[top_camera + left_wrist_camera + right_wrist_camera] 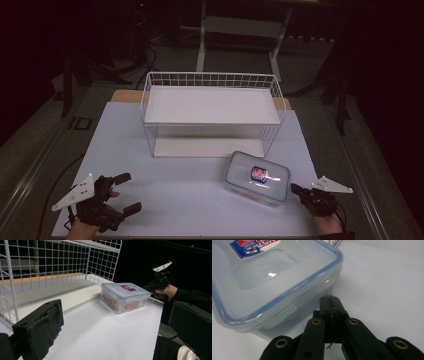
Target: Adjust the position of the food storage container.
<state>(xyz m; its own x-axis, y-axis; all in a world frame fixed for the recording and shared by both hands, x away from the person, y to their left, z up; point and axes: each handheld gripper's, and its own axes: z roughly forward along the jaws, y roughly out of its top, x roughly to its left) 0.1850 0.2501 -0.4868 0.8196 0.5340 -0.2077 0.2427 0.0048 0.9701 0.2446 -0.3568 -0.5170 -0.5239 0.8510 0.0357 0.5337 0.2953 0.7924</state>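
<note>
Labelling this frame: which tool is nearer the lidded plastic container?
Right. The right tool sits shut just beside the plastic container's near corner; the left tool waits open, far across the table.

Dim room, soft pics, lid glare

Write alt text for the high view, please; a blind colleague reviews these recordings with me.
A clear lidded food container with a red-and-blue label sits on a white table, just ahead of the right gripper, whose jaws are shut. The left gripper rests open at the table's near left. Behind the container stands a white wire shelf rack.
</note>
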